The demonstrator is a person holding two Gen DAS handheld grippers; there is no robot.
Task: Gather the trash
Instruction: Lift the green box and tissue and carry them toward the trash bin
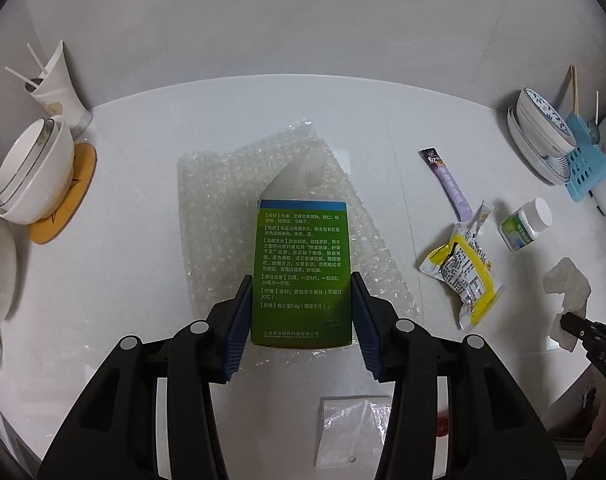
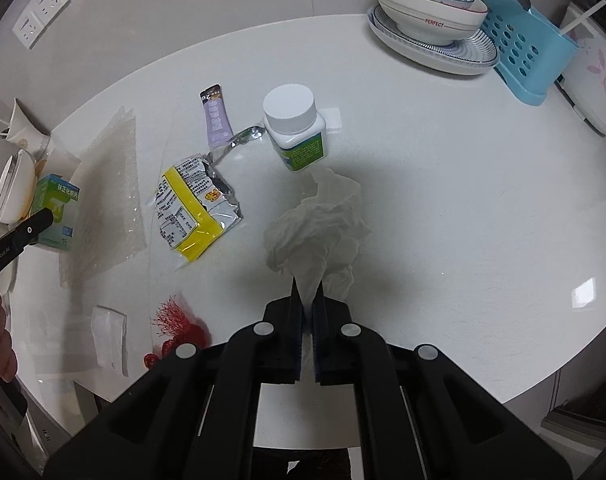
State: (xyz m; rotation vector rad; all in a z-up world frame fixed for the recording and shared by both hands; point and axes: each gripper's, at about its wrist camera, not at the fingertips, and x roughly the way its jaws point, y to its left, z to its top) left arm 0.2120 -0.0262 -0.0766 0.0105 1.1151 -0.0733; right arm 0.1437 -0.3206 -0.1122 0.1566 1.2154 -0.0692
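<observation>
1. A green medicine box (image 1: 301, 276) is being gripped at its sides by the half-open left gripper (image 1: 301, 316), above a bubble wrap sheet (image 1: 219, 200).
2. A crumpled white tissue (image 2: 319, 220) is being pinched by the right gripper (image 2: 308, 300), jaws fully closed.
3. A yellow snack wrapper (image 2: 195, 208), purple sachet (image 2: 217, 122) and pill bottle (image 2: 295, 128) are being left lying on the white round table (image 2: 463, 200).
4. Stacked bowls (image 1: 35, 168) and a blue rack (image 2: 519, 48) are being kept at the table's edges, beside a grey wall (image 1: 303, 20).
</observation>
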